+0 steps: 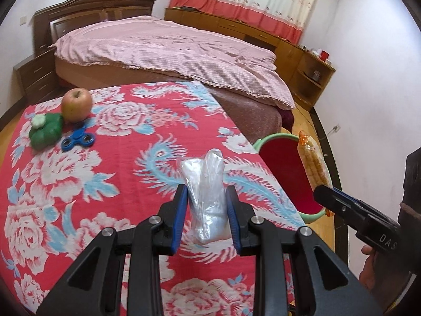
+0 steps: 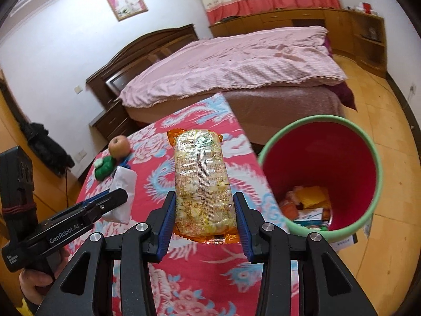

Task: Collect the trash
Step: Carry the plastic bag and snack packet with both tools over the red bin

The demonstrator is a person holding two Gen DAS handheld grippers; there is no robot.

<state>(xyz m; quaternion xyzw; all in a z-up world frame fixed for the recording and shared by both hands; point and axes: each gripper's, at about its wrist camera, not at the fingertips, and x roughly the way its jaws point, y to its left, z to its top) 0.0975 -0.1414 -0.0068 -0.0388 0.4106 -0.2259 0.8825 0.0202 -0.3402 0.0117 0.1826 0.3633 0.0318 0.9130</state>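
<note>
1. My left gripper (image 1: 206, 205) is clamped on a crumpled clear plastic bag (image 1: 205, 200). The blue pads press its sides. The film is thin, wrinkled and translucent white, bunched into an upright lump with a peak standing above the fingertips.
2. The bag is held off the floral tablecloth (image 1: 110, 158), near the table's right edge.
3. My right gripper (image 2: 204, 210) is clamped on a snack packet (image 2: 201, 184). The packet is a long, flat oblong of glossy clear wrapper with crimped orange ends and a printed seam down the middle. The contents show as pale, lumpy pieces.
4. The packet points away from the fingers, raised above the cloth and just left of the trash bin (image 2: 373, 163).
5. In the left wrist view the packet stands edge-on against the bin's opening.
6. The bin is a round plastic tub: smooth red inside, pale green rim. It stands on the tiled floor beside the table. Mixed wrappers (image 2: 310, 202) in orange, yellow and white lie at its bottom.
7. The tablecloth is woven fabric, red with white roses and light blue plumes.
8. At the far left corner of the table lie an apple (image 1: 76, 104), a green toy (image 1: 46, 131) of rounded lobes and a blue fidget spinner (image 1: 78, 139), close together.
9. A bed with a pink ribbed cover (image 1: 168, 52) stands beyond the table.
</note>
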